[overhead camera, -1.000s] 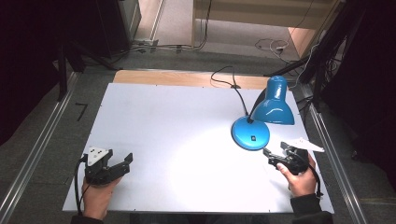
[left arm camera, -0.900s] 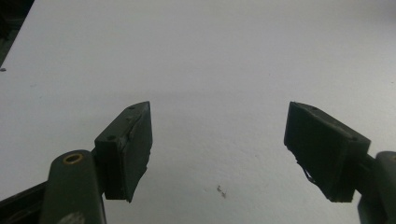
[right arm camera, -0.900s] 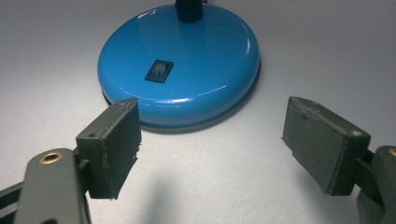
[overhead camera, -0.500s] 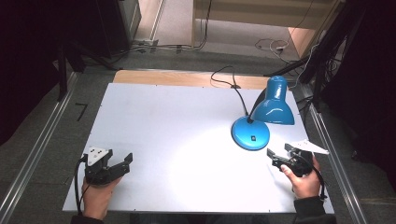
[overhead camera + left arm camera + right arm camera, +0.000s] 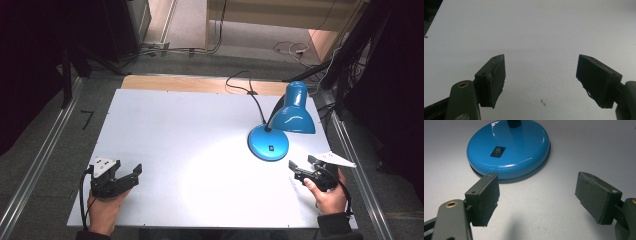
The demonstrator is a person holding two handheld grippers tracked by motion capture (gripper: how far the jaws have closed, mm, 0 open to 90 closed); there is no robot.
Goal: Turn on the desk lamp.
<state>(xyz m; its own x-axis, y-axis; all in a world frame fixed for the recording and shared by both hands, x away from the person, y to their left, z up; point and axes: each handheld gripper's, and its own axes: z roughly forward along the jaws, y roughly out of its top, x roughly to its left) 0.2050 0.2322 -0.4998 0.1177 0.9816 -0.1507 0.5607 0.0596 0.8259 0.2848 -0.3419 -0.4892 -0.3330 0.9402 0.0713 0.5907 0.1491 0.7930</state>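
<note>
A blue desk lamp stands at the right of the white table [image 5: 190,130], its round base [image 5: 268,142] flat on the surface and its shade [image 5: 293,113] tilted down toward the table. The base [image 5: 509,147] carries a black rocker switch [image 5: 498,151]. My right gripper [image 5: 302,168] is held just right of and nearer than the base, open, jaws empty [image 5: 537,197]. Near the front left corner my left gripper [image 5: 131,176] rests open over bare table [image 5: 540,80], nothing between its jaws.
The lamp's black cable [image 5: 245,85] runs off the far edge over a wooden strip [image 5: 200,84]. Metal rails [image 5: 40,160] flank the table on both sides. More cables [image 5: 290,49] lie on the floor beyond.
My right gripper has drifted slightly toward the near edge, away from the lamp base. The left gripper and lamp have stayed put.
</note>
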